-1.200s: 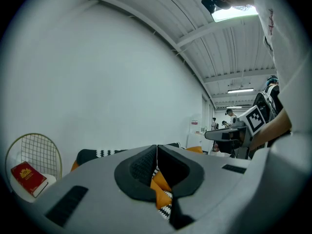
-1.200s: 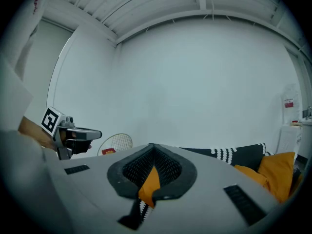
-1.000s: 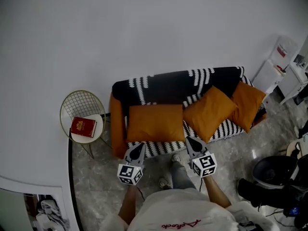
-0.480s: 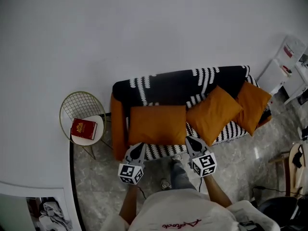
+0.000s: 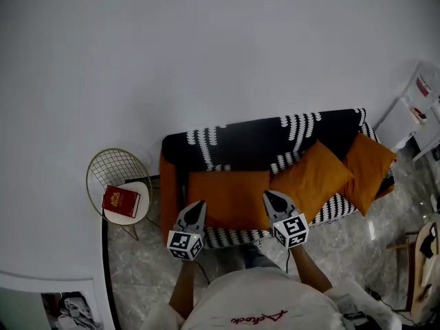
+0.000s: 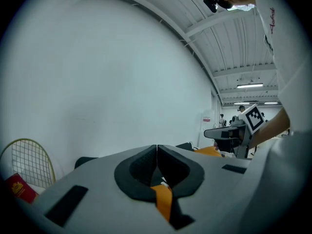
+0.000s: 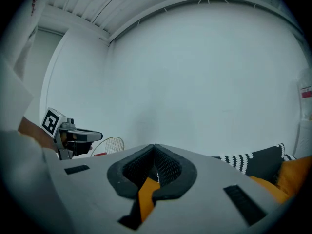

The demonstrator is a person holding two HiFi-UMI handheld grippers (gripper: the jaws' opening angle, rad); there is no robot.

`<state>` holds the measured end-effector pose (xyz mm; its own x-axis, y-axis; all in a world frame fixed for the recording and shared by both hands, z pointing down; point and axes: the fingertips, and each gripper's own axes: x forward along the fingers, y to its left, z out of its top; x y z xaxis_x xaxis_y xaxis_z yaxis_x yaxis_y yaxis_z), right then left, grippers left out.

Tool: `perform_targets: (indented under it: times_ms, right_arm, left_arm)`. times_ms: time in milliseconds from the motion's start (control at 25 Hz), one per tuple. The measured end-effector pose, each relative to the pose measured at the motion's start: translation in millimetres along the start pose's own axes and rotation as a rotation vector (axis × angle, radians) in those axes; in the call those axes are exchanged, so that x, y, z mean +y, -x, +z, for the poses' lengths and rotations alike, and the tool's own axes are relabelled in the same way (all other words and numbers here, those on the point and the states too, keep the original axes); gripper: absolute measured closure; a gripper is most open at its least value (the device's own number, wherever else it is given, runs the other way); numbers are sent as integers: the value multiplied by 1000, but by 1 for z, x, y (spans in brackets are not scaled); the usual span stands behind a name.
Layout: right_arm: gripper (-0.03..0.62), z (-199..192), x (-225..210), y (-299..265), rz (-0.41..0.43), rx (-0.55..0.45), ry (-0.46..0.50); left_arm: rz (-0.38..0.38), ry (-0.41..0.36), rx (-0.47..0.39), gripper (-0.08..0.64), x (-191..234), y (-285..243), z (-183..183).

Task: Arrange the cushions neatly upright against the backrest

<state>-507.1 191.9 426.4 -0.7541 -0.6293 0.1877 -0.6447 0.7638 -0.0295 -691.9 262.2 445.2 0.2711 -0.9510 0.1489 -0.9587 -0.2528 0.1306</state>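
Person closing in on the sofa; both grippers clenched shut, nothing held.
Over the last second the left gripper and right gripper went from short of the seat edge to over the left cushion, so a first grab looks near. Middle cushion sits corner-up; right cushion tilts at the sofa's end. Nothing tidied yet. Red book has a gold emblem and the shirt a red script, both unreadable.

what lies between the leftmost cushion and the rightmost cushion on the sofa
A third orange cushion, turned cornerwise, sits between the leftmost cushion and the rightmost cushion; the head view shows it.
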Motion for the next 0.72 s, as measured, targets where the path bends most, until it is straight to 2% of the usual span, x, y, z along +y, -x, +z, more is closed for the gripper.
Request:
perform_targets:
  times_ms: [240,480,720]
  right_arm:
    - [566,19,-46,-53,46,-12,0]
    - [566,16,-81,-95,91,16,-18]
    - [566,-14,-113,-122,123,79,-57]
  left_arm:
    - [36,2,-2,529,22,-55,21]
    - [84,46,33,529,47,-102,21]
    - [115,53,84,529,58,-135,6]
